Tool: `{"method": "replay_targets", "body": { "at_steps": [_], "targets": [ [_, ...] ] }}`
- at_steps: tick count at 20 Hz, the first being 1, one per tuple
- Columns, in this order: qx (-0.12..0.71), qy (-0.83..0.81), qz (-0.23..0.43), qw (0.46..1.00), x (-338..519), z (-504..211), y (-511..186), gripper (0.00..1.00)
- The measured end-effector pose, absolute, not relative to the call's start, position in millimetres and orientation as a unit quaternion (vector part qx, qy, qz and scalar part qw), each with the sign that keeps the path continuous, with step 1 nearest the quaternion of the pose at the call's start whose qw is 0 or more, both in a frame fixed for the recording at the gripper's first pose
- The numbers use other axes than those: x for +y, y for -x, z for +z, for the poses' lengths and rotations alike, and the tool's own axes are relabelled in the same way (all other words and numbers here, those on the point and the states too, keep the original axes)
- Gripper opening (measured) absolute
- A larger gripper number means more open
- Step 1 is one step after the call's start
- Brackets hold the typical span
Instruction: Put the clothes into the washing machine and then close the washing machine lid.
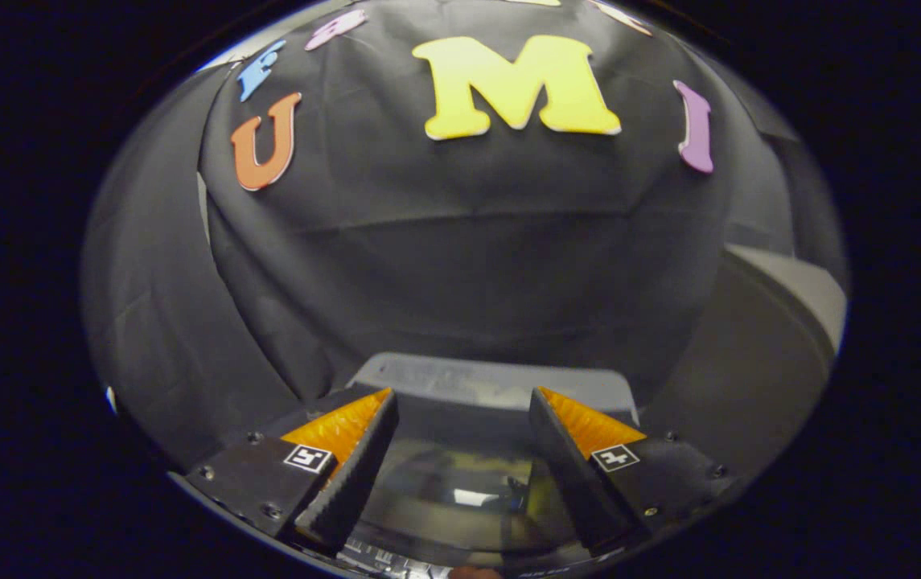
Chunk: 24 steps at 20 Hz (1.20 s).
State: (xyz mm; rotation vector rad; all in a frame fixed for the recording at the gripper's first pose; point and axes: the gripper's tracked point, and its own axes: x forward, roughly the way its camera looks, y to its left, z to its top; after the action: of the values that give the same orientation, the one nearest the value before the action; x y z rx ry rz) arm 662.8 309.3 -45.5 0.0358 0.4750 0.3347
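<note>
While the tool (464,410) hangs wide open and empty, the washing machine's glossy dark lid (460,482) lies between and just below its fingers, best closed, it seems, by a steady, squarely centred press.

- No readable txt, brand or nr on the washing machine (492,386) – its glossy lid (460,482) between the fingers carries only reflections.
- Each finger (347,474) of the tool (464,410) has a small square black/white marker tag (306,458) on its base; coded pattern, no letters or digits to read.
- Faint marks at the machine's near edge, below the lid, too blurred to read.
</note>
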Motion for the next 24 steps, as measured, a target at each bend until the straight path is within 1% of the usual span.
{"method": "replay_targets", "body": {
  "at_steps": [4, 6, 9, 14, 17, 19, 21, 24],
  "targets": [
    [0.272, 0.013, 0.177, 0.946, 312.8, -43.0, -661.4, 0.99],
    [0.264, 0.016, 0.182, 0.947, 310.3, -34.3, -661.0, 0.99],
    [0.224, 0.011, 0.200, 0.954, 309.4, -13.7, -656.2, 0.99],
    [0.127, -0.003, 0.208, 0.970, 262.6, 78.1, -600.3, 0.99],
    [0.067, -0.007, 0.186, 0.980, 205.1, 134.9, -550.5, 0.99],
    [0.032, -0.010, 0.154, 0.988, 154.4, 163.9, -507.3, 0.99],
    [0.013, -0.016, 0.114, 0.993, 103.7, 184.0, -455.6, 0.99],
    [0.005, -0.026, 0.064, 0.998, 36.0, 196.1, -382.6, 0.99]
  ]
}}
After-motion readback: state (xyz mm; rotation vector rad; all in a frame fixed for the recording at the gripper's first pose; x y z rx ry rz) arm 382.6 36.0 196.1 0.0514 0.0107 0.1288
